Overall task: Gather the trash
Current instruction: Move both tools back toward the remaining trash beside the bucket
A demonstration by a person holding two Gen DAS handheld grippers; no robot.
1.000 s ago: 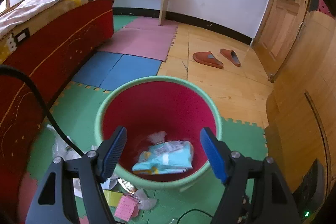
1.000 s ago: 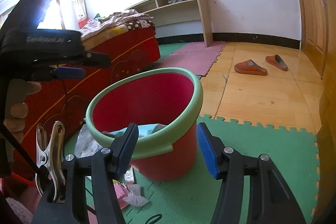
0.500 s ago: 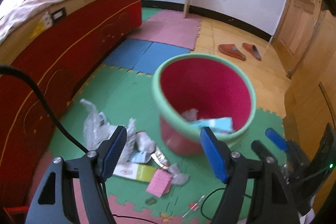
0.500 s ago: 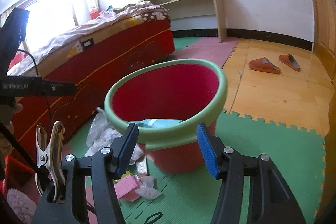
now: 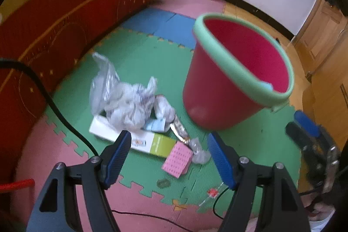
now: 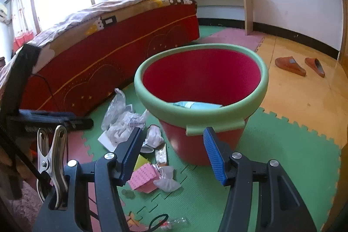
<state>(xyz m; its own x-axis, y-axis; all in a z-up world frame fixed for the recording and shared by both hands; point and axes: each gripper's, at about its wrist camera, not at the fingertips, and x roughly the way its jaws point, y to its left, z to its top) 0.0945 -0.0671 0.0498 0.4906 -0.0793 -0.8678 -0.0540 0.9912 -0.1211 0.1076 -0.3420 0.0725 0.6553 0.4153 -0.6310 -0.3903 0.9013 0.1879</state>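
Left to right across the floor mats: the red side of the bed bounds the scene, with a black cable trailing down in front of it. Beside it lies the pile of trash: a crumpled clear plastic bag resting on a white and green carton, a foil wrapper, a pink card and a small wad of clear film just beside the card. The left gripper hangs above the near edge of this pile, its jaws standing wide apart with nothing between the pads; the carton and pink card show in the gap below. Next comes the red bucket with its green rim, upright on the green mat just beside the pile, a pale blue packet already inside. The right gripper, seen in its own view, is likewise parted and empty, aimed at the bucket's near rim tab. Likely hazards: the limp bag could slip out of a shallow pinch; a flat card or carton lying flush on the mat may escape the pads; the loose cable might snag in a closing grip; a careless sweep could knock the light bucket over.
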